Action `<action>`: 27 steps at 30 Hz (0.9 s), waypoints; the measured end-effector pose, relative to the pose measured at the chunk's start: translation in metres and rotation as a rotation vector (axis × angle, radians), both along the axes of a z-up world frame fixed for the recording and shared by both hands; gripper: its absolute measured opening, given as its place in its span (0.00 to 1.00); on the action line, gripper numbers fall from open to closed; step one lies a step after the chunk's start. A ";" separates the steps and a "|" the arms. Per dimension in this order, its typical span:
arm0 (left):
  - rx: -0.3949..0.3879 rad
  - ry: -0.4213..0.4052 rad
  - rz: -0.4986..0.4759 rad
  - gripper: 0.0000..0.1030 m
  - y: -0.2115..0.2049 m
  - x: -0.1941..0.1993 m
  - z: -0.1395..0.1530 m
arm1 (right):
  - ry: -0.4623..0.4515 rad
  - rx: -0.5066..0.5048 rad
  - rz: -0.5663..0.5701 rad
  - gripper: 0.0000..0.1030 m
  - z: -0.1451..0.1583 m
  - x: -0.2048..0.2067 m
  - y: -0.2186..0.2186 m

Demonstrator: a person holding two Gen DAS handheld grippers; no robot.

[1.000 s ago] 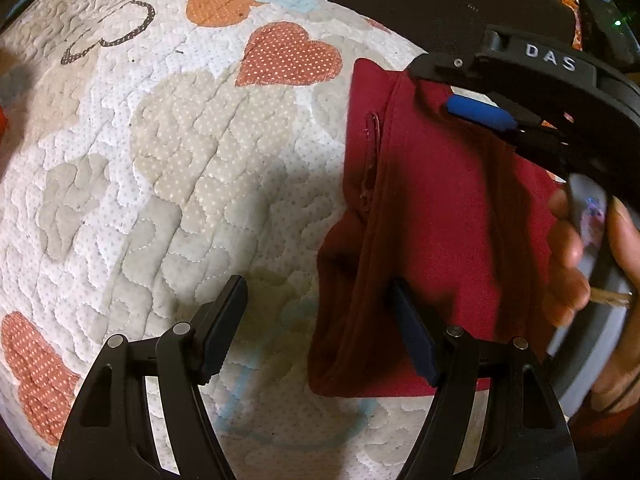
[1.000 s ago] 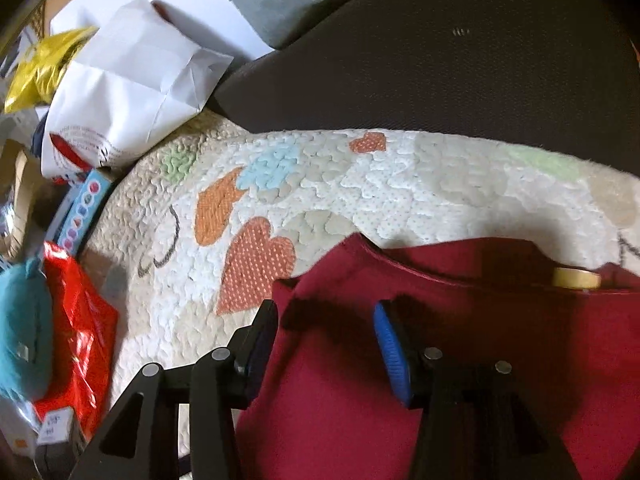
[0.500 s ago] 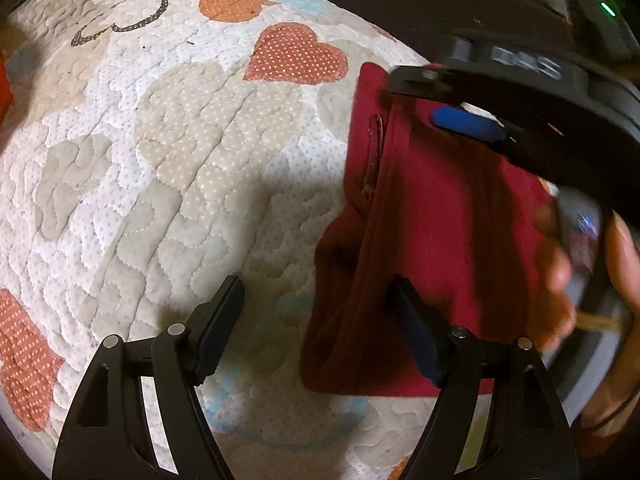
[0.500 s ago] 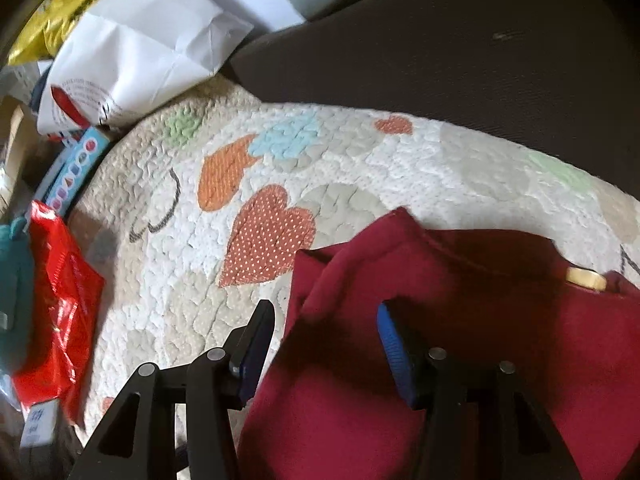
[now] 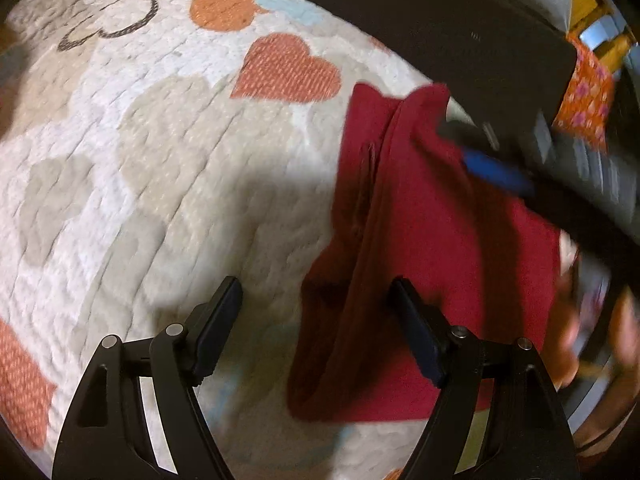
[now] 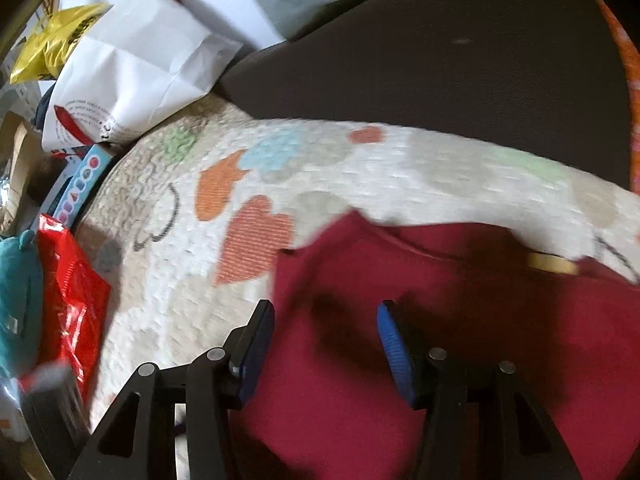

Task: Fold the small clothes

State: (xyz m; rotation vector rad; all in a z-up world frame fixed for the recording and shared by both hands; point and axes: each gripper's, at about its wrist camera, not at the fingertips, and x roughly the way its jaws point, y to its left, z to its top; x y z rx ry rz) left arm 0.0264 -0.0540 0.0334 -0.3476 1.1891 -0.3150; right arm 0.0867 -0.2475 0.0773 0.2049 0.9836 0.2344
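One quilt (image 5: 160, 168) bears one red garment (image 5: 432, 264), partly folded, with a doubled edge between the left tongs (image 5: 316, 312); further folds remain, in my judgement. Right tongs (image 6: 326, 334) hang over the cloth. Both pairs tilt steeply down, jaws apart, gripping nothing. A hand (image 5: 580, 320) shows beside the left tongs.

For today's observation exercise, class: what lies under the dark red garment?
The dark red garment lies on a white quilt printed with hearts, which shows all around its edges. Whatever part of the quilt's pattern sits directly beneath the cloth is covered and cannot be seen.
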 end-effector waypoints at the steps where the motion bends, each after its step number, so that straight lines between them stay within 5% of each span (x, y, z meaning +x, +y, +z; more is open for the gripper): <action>1: -0.018 0.002 -0.005 0.75 -0.001 0.006 0.001 | -0.001 -0.002 -0.009 0.50 0.000 -0.006 -0.012; 7: -0.088 0.041 0.049 0.75 -0.004 0.027 -0.008 | 0.031 0.029 -0.077 0.50 -0.011 -0.017 -0.051; 12: -0.016 0.013 0.033 0.75 -0.008 0.000 0.001 | -0.001 0.112 -0.047 0.51 0.003 -0.003 -0.032; 15: -0.022 0.005 0.109 0.75 0.003 -0.021 -0.001 | 0.037 0.068 0.020 0.57 0.002 0.018 0.007; 19: 0.038 -0.020 0.015 0.75 0.004 -0.036 0.000 | 0.137 -0.087 0.111 0.70 -0.018 0.045 0.052; 22: 0.007 -0.003 0.022 0.75 0.009 -0.035 -0.001 | 0.134 -0.248 0.142 0.79 -0.033 0.046 0.077; 24: -0.038 0.030 0.057 0.75 0.017 -0.031 0.000 | 0.089 -0.322 0.137 0.76 -0.038 0.042 0.084; 25: -0.053 0.043 0.072 0.75 0.020 -0.030 0.000 | 0.057 -0.347 0.131 0.57 -0.038 0.038 0.084; 27: -0.079 0.057 0.095 0.75 0.024 -0.028 0.002 | -0.010 -0.333 0.149 0.40 -0.030 0.027 0.073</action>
